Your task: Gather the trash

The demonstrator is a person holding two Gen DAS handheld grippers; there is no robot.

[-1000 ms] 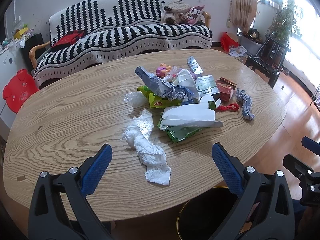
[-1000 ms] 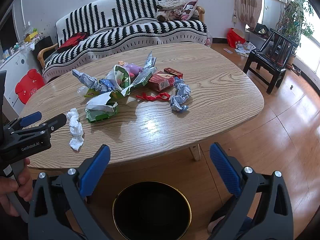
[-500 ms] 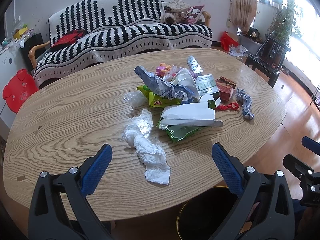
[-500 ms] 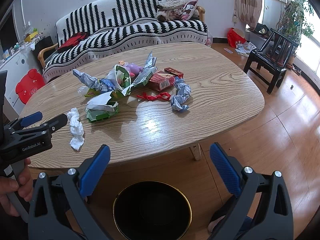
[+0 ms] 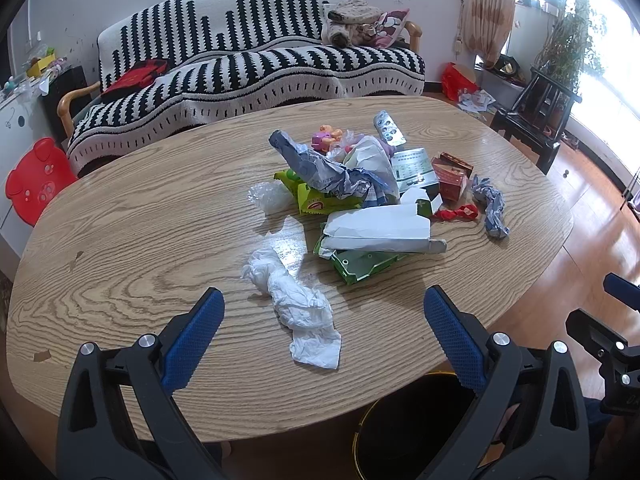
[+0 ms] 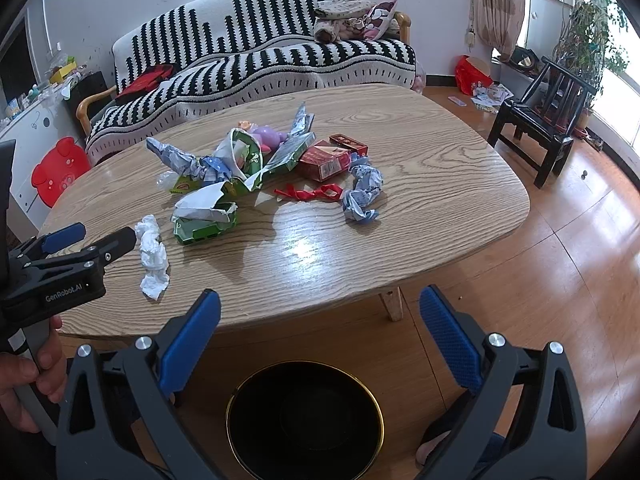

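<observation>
Trash lies heaped mid-table: a crumpled white tissue (image 5: pixel 294 306) nearest me, a torn white-and-green carton (image 5: pixel 372 240), green snack wrappers (image 5: pixel 320 198), crumpled blue-white paper (image 5: pixel 328 168), a red box (image 5: pixel 452 178) and a blue twisted wrapper (image 5: pixel 490 208). My left gripper (image 5: pixel 324 322) stands open just before the tissue, holding nothing. My right gripper (image 6: pixel 320 322) is open off the table's near edge, above a black bin with a gold rim (image 6: pixel 304 418). The tissue (image 6: pixel 152 256), carton (image 6: pixel 204 220) and twisted wrapper (image 6: pixel 362 194) show there too.
The oval wooden table (image 5: pixel 132 240) fills the foreground. Behind it stands a black-and-white striped sofa (image 5: pixel 248 60). A dark wooden chair (image 6: pixel 540 120) sits at the right and a red stool (image 5: pixel 36 180) at the left. A hand (image 6: pixel 24 380) holds the left gripper.
</observation>
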